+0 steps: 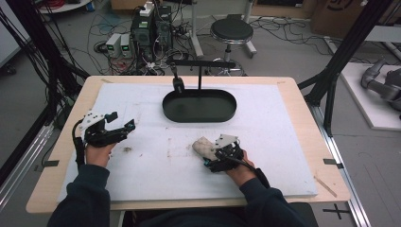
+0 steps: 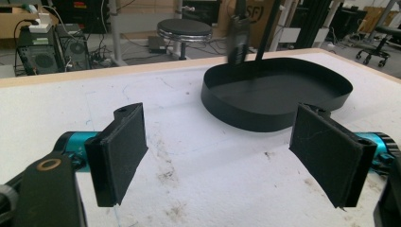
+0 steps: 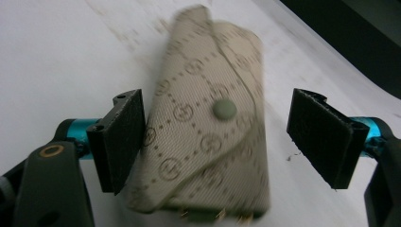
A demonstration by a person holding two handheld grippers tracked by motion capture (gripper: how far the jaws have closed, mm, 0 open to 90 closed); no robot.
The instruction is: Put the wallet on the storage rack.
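A small beige patterned pouch (image 3: pixel 208 123) with a snap button lies flat on the white mat; in the high view the pouch (image 1: pixel 202 146) is near the mat's middle. My right gripper (image 3: pixel 227 142) is open around it, its left pad touching or nearly touching the pouch's edge and its right pad well apart from it. That right gripper (image 1: pixel 213 150) sits just right of the pouch in the high view. My left gripper (image 1: pixel 124 122) stands open over the mat's left side with nothing between its pads (image 2: pixel 120 151). A black oval tray (image 1: pixel 199 105) sits at the mat's far centre.
The white mat (image 1: pixel 283 142) covers a wooden table (image 1: pixel 302 99). A black stand (image 1: pixel 200 71) with a hanging device rises behind the tray (image 2: pixel 279 90). A stool (image 1: pixel 231 33), computer boxes and cables stand on the floor beyond. Smudges (image 1: pixel 127 149) mark the mat.
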